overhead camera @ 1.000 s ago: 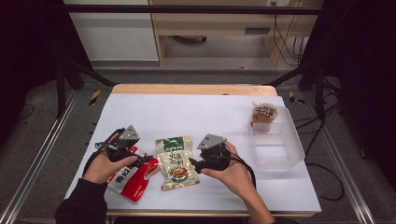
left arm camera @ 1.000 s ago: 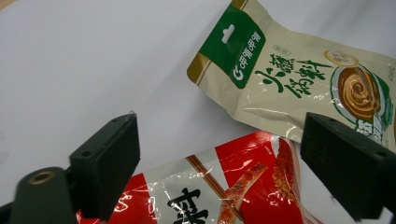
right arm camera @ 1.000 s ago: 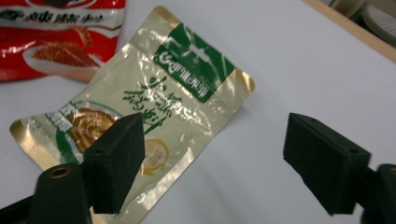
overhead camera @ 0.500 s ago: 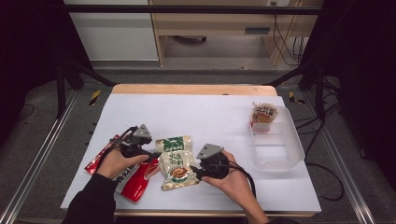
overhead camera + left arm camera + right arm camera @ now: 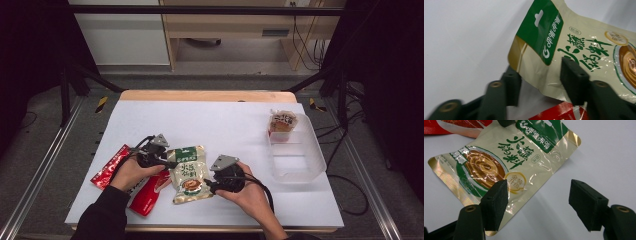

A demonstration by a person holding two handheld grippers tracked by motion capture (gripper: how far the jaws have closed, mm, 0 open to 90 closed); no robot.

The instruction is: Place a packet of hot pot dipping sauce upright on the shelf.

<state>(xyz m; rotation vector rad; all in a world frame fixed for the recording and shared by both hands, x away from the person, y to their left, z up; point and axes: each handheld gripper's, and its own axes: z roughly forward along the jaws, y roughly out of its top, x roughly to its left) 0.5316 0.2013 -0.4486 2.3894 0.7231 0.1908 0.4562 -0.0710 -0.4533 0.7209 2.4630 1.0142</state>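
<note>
High view: white table with a wooden far edge, grey floor and metal rails on both sides, pale cabinets and cables at the back, dark surrounds. Clear tub at the right of the table, a small snack pack standing at its far end. Cream pouch with green top flat near the front edge, middle of the table; red packets just left of it, partly under the person's left hand. Left claw at the pouch's left edge near the green top; right claw at the pouch's lower right edge. Both pointing inward at the pouch from opposite sides.

Left gripper view: white surface behind, pouch tilted up off the table at its near corner. Left claw straddling that corner, one pad under the edge, the other over the printed face; jaws just been closing, narrowed about the pouch, firm pinch not certain. Red packet beneath.

Right gripper view: pouch lying on white table, red packet beyond. Right claw fairly wide; left pad over the pouch's near edge, right pad over bare table, nothing gripped.
</note>
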